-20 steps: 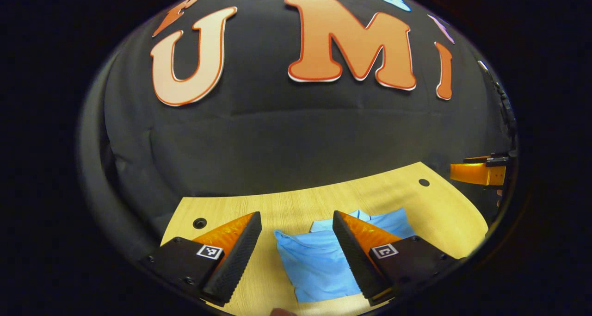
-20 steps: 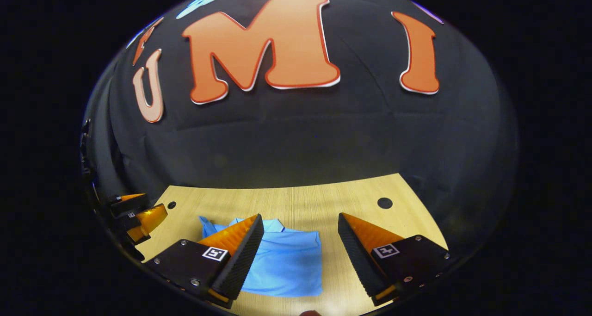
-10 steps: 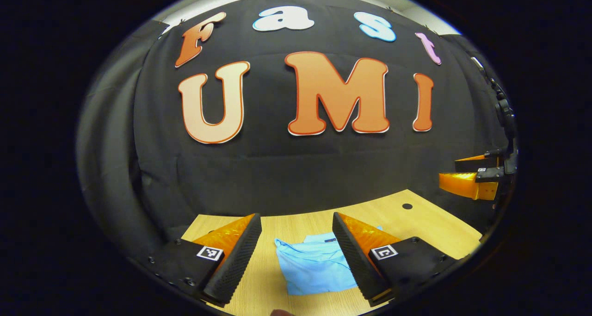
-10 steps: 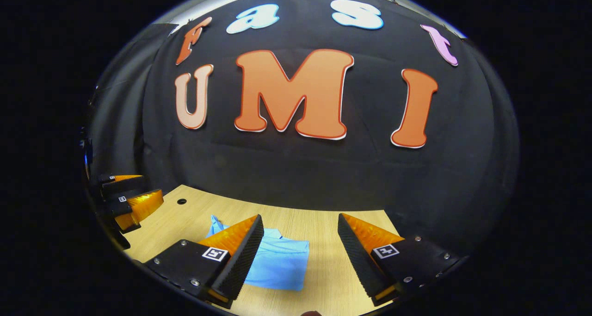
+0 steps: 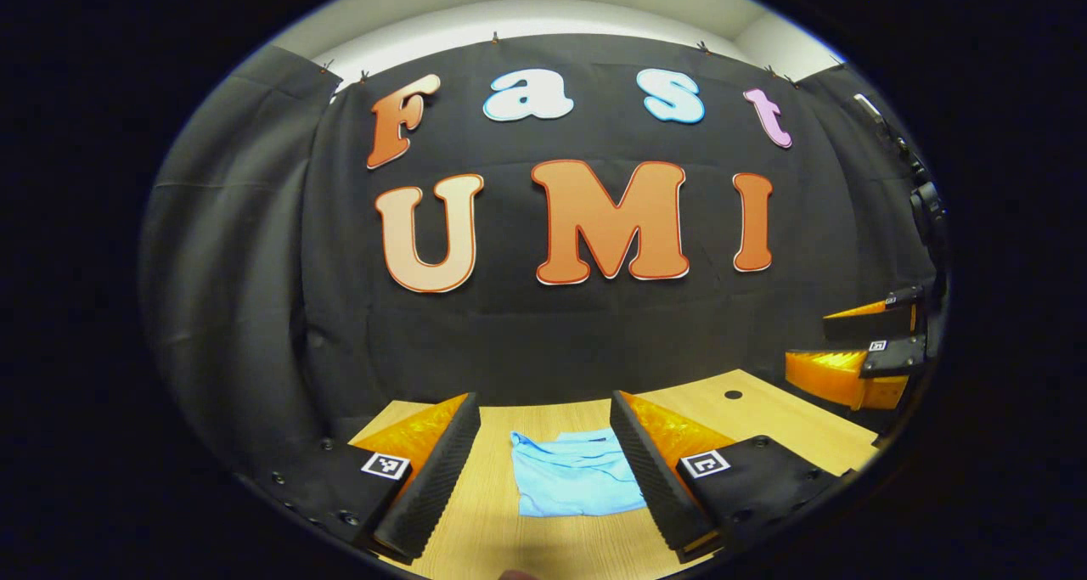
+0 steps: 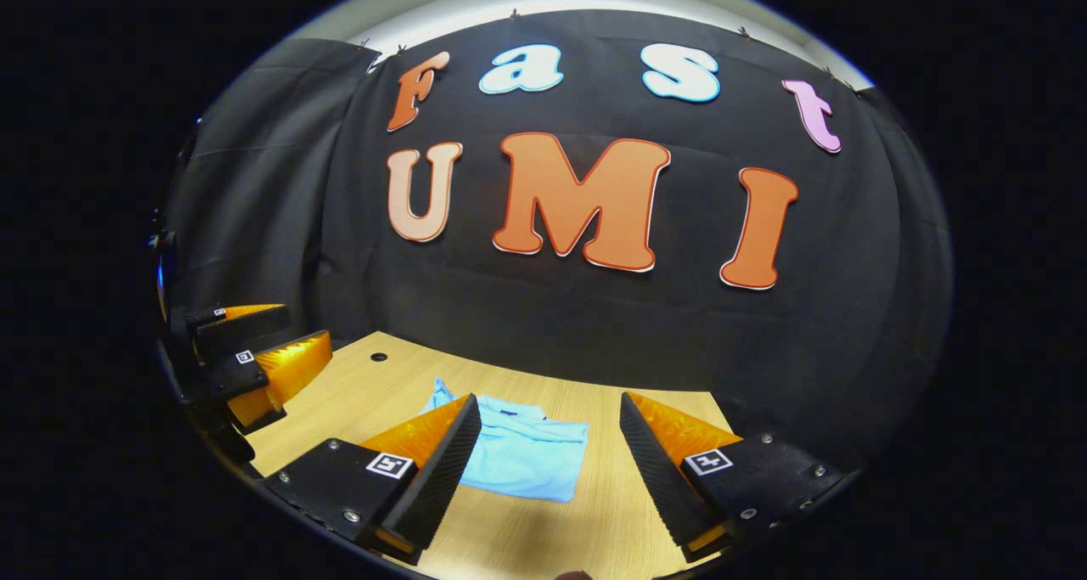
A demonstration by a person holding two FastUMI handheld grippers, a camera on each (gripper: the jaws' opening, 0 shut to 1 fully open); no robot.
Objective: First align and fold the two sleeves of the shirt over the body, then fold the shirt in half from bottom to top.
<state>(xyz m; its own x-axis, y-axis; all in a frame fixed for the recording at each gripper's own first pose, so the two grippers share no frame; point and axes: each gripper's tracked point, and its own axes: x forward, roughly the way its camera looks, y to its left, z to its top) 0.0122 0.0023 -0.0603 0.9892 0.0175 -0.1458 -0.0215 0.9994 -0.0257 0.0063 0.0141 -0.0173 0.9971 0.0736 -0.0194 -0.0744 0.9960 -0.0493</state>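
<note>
Both grippers pulled up and back since earlier frame; shirt (image 5: 576, 485) smaller, lower in views. Shirt lies compact, folded, flat on table (image 5: 764, 414), untouched. Left gripper (image 5: 543, 470) fingers apart, empty; right gripper (image 6: 550, 470) same. Judgement: folding looks done, hands retreating.

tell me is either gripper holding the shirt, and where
Nothing is held. The left gripper and right gripper are both open, above the table, and the folded shirt lies free.
</note>
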